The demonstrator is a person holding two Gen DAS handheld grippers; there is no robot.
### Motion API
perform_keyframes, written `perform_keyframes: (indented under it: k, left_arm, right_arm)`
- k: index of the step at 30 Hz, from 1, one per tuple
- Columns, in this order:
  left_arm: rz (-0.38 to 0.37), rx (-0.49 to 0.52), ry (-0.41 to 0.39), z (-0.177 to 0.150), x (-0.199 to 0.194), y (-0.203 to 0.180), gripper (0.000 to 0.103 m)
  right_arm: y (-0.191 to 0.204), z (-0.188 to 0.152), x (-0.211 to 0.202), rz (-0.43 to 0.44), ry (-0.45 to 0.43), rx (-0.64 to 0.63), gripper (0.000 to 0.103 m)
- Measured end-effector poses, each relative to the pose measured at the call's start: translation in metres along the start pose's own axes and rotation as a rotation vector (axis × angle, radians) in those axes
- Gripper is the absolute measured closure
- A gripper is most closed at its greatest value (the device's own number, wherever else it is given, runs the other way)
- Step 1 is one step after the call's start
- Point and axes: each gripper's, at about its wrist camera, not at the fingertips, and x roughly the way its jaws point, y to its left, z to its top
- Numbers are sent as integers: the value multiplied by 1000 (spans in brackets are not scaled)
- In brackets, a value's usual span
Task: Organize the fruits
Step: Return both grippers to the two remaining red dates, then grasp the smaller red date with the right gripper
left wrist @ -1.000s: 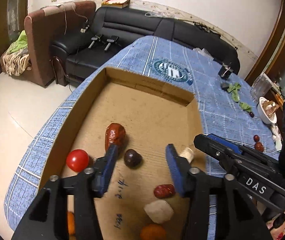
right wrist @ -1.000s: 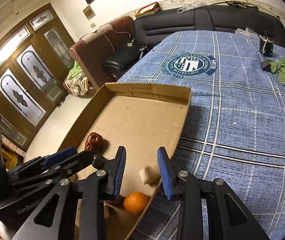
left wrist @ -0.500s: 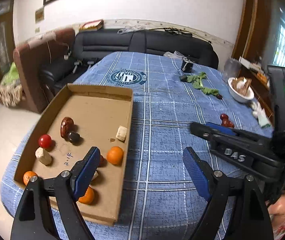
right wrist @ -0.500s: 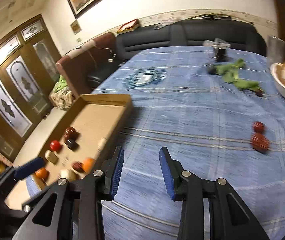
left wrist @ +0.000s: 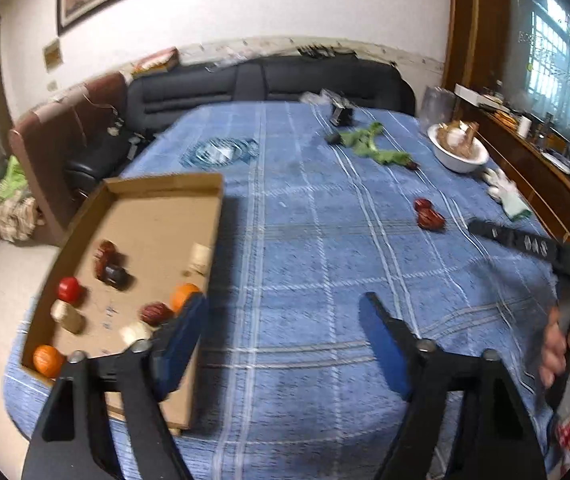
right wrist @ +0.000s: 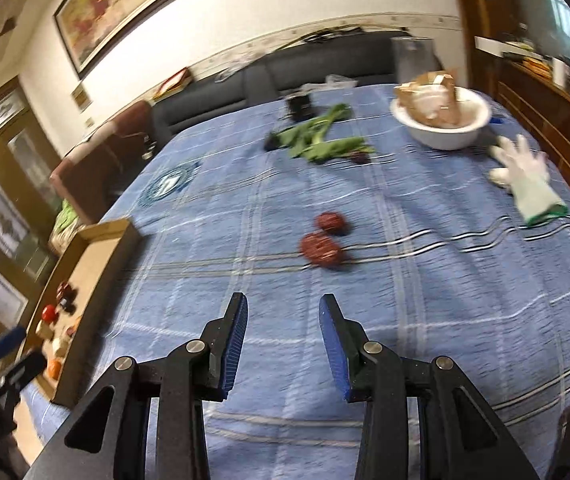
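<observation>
Loose fruit outstanding: two dark red dates (right wrist: 323, 242), wrinkled, lying touching or nearly touching one another on the blue checked tablecloth (right wrist: 445, 320), well apart from the cardboard tray (left wrist: 157, 216) and on its right in the left wrist view; the nearer date is the larger. Already in the tray: one red tomato (left wrist: 69, 288), three small oranges, one at its near corner (left wrist: 47, 359), further dates and pale chunks, scattered loosely. Beyond the dates from the tray side: green leaves (right wrist: 317, 140), white bowl (right wrist: 443, 120), white glove (right wrist: 525, 184). Right gripper (right wrist: 283, 320): empty, jaws parted a modest way, pointed at the cloth short of the dates. Left gripper (left wrist: 285, 320): empty, jaws closing from a wide spread, nothing between them, beside the tray's right wall. Handling, by estimate: the dates look light, small, soft-skinned and somewhat yielding, unlikely to slip but easily dented; being rounded they may roll off if nudged. Best hold is likely across the short width at mid-body, one date at a time, pads brought in from either side with gentle pressure, starting with the nearer fruit so its neighbour is not disturbed.
</observation>
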Motion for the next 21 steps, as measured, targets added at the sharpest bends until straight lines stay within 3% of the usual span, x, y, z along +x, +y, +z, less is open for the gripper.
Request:
perform_keyframes:
  k: [6, 14, 19, 21]
  left_arm:
    - [-41, 43, 34, -6, 16, -18, 34]
    - [-69, 39, 61, -5, 28, -20, 34]
    - [-78, 29, 89, -3, 38, -17, 34]
    - [-83, 31, 98, -2, 42, -18, 34]
  right_arm:
    - [-20, 24, 18, -43, -5, 49, 62]
    - [-14, 58, 90, -108, 80, 30, 62]
    - [-16, 65, 129, -146, 156, 27, 62]
    - [-18, 65, 132, -141, 147, 22, 63]
